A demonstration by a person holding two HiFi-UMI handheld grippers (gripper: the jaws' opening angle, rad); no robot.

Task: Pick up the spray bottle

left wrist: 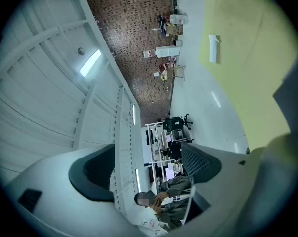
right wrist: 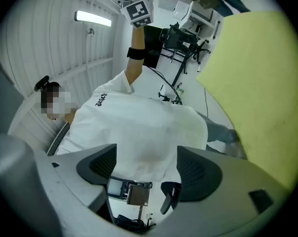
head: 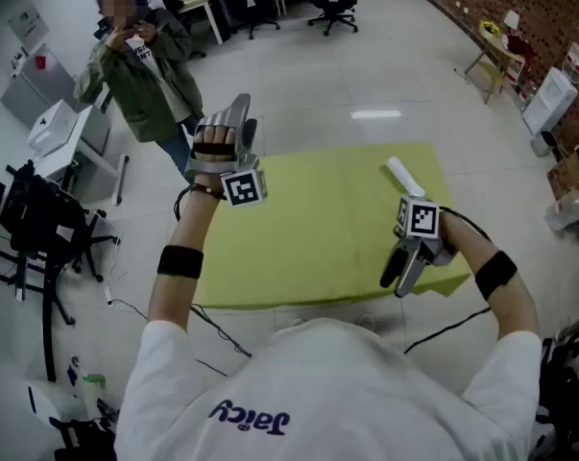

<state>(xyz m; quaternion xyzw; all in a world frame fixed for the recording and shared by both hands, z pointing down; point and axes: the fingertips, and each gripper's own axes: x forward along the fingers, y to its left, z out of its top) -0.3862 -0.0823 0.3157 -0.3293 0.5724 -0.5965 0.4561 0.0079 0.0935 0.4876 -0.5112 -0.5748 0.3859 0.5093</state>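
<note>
On the far right part of the yellow-green table (head: 308,224), near its far edge, the white spray bottle (head: 401,174) appeared to lie on its side, free of both grippers. The left gripper (head: 241,121) was held above the table's far left corner, well apart from the bottle, pointing away from the operator. In the left gripper view its jaws stood wide apart with nothing between them; only the room and a bystander (left wrist: 171,196) in a green jacket showed through the gap, and the bottle showed small at the upper right on the table. The right gripper (head: 401,275) was held over the table's near right edge, nearer the bottle but not touching it, and was turned back toward the operator. In the right gripper view its jaws were likewise apart and empty, with the operator's white shirt (right wrist: 139,127) behind the gap and the table at the right.
</note>
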